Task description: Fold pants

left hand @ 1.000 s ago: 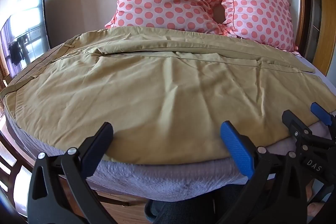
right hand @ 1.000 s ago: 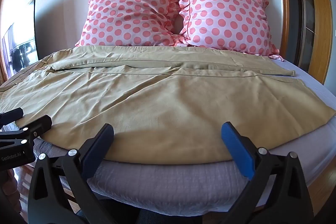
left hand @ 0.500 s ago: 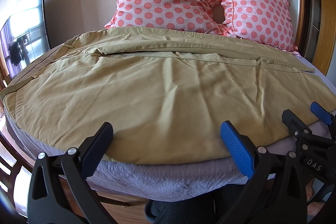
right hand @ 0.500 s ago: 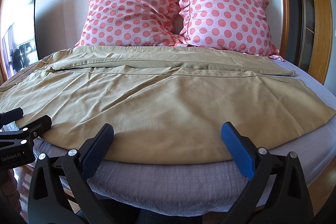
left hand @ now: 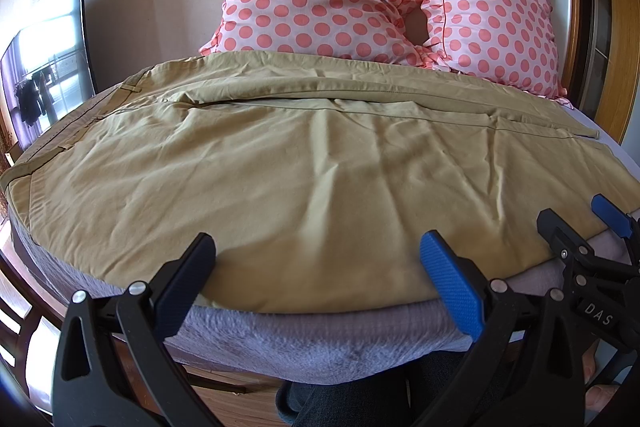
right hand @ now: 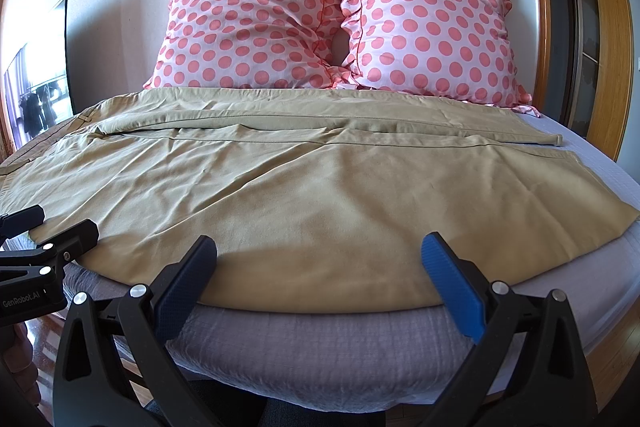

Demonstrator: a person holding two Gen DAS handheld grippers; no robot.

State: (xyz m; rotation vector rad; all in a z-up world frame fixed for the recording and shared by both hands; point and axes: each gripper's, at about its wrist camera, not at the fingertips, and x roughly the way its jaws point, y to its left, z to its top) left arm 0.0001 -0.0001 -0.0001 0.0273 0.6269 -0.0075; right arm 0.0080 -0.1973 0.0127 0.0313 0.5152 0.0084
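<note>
On the grey quilted bed (right hand: pixel 360 359), wide tan cotton pants (right hand: pixel 320 203) are lying flat; left gripper (left hand: pixel 316 279) and right gripper (right hand: pixel 320 275) are hovering at the near hem, jaws spread, empty. Risk: pinching one layer only, dragging wrinkles.

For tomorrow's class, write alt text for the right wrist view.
Khaki pants lie spread flat across a bed with a grey cover, two pink polka-dot pillows behind. The open right claw hovers at the near hem, the left claw at the left edge.
</note>
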